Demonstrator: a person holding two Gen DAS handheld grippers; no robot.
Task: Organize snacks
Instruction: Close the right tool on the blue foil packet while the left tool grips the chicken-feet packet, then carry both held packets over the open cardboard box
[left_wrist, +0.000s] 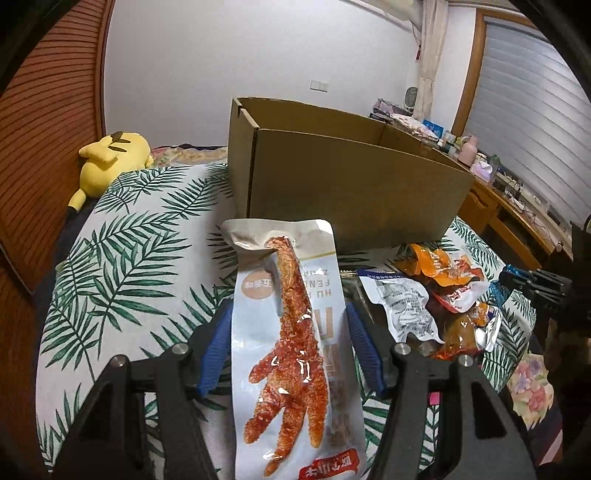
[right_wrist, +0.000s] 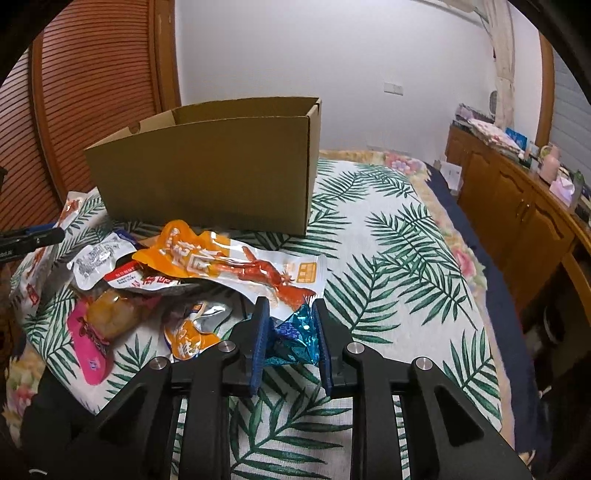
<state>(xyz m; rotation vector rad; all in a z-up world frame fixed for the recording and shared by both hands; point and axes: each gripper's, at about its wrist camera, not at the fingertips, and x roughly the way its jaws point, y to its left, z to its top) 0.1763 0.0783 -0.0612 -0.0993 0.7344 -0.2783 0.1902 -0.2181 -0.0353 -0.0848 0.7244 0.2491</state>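
The chicken-foot packet (left_wrist: 291, 354) is gripped by the left gripper (left_wrist: 290, 314), long axis toward 12 o'clock, at the box (left_wrist: 351, 184). A blue wrapper (right_wrist: 293, 334) is pinched by the right gripper (right_wrist: 288, 306), nearly closed.

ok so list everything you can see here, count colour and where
cardboard box: one, brown, open-topped, on the bed behind the snacks
chicken-foot packet: one, pale blue and white, in the left gripper
blue foil packet: one, shiny blue, in the right gripper
loose snack packets: several, orange, white, pink, silver, piled before the box
bed cover: one, white with green leaves
plush toy: one, yellow, at the bed's far corner
wooden cabinets: brown, along the wall
left gripper: black, blue pads, shut on the chicken-foot packet
right gripper: black, blue pads, pressing the blue foil packet
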